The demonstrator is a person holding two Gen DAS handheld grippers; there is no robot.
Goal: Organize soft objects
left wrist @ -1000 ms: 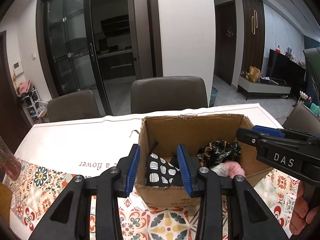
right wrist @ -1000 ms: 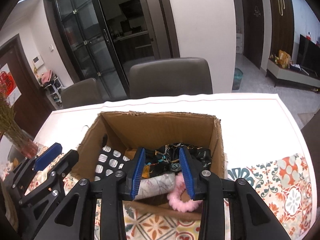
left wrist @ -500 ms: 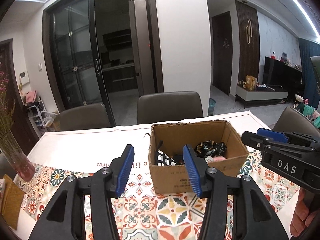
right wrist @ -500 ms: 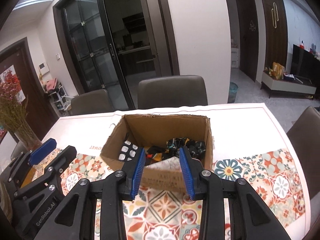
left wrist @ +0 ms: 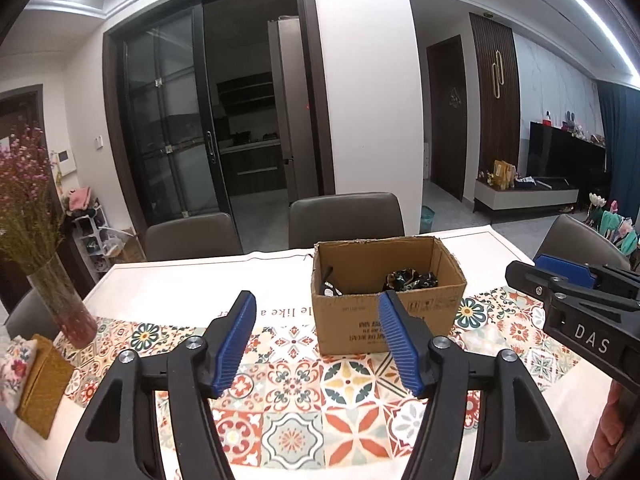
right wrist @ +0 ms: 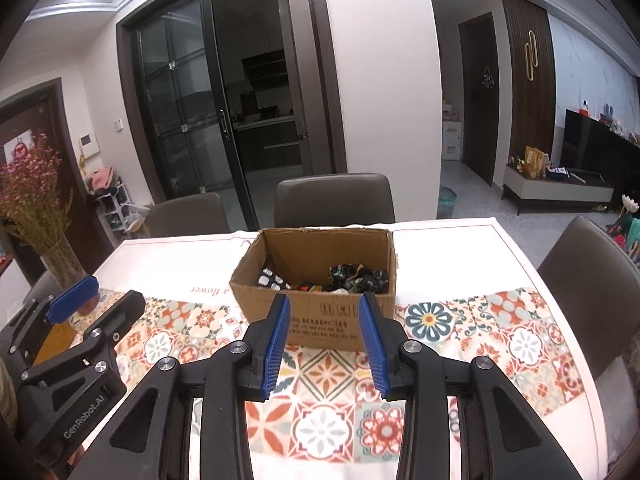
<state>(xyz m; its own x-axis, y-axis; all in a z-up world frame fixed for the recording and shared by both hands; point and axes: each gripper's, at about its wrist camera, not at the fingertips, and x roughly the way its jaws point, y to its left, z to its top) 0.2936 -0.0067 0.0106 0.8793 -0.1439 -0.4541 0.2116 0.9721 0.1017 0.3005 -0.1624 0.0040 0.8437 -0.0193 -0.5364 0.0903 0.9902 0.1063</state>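
An open cardboard box (left wrist: pixel 390 320) stands on the patterned tablecloth; it also shows in the right wrist view (right wrist: pixel 316 312). Inside lie a black floral scrunchie (left wrist: pixel 410 280) (right wrist: pixel 356 274) and a black cloth with white spots (right wrist: pixel 269 279) (left wrist: pixel 329 289). My left gripper (left wrist: pixel 318 340) is open and empty, held back from the box over the table. My right gripper (right wrist: pixel 323 342) is open and empty, also in front of the box; it shows from the side in the left wrist view (left wrist: pixel 560 280).
A glass vase of dried pink flowers (left wrist: pixel 60 296) (right wrist: pixel 60 256) stands at the table's left. A yellow-brown pad with floral cloth (left wrist: pixel 36 388) lies at the front left. Grey chairs (left wrist: pixel 346 220) (right wrist: pixel 588 280) ring the table.
Both grippers have pulled back and up from the box, which now looks smaller and farther. Both stay open and empty.
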